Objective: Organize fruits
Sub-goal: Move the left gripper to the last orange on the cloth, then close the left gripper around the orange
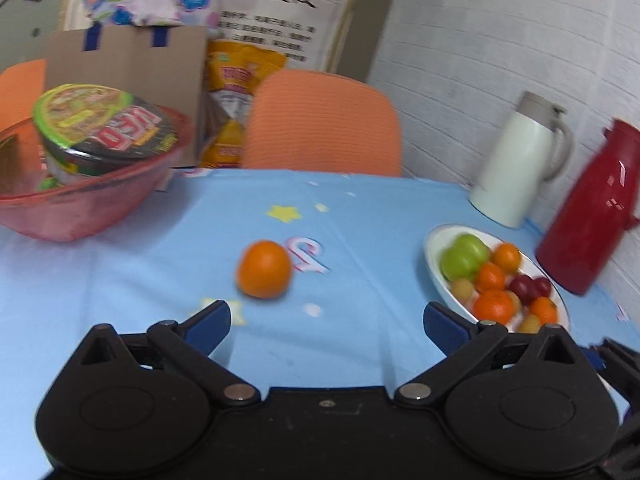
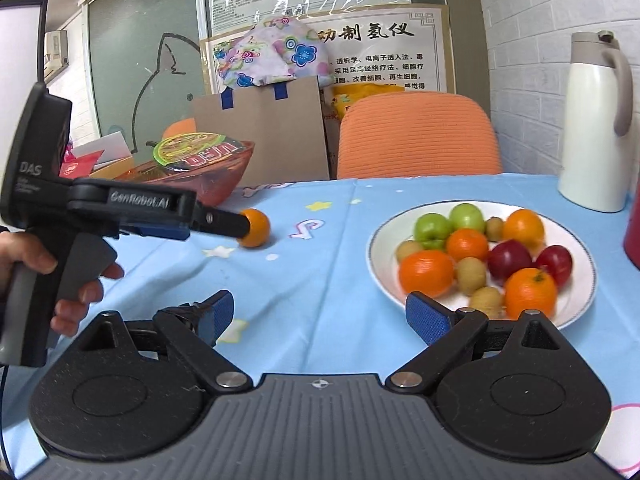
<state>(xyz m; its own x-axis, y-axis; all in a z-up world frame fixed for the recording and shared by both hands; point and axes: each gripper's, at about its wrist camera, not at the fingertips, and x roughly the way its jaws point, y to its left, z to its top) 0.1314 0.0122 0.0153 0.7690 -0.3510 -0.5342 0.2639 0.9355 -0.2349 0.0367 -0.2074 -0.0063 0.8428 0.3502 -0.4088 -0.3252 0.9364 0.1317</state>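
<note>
Left hand-held gripper [image 1: 326, 322] released, lone orange [image 1: 264, 269] just ahead, slightly left, probably untouched; right hand-held gripper [image 2: 320, 312] released, farther; plate [image 2: 380, 240] right.

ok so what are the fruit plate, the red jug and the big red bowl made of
Round white fruit plate: glazed ceramic by its look, smooth and glossy with a thin dark rim line. Tall red jug: glossy hard plastic or lacquered metal; sharp highlights, can't tell which. Big red bowl: translucent plastic, since its contents show through the wall.

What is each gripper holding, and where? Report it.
Nothing. The left gripper is open, short of the loose orange on the cloth. The right gripper is open and empty near the plate.
</note>
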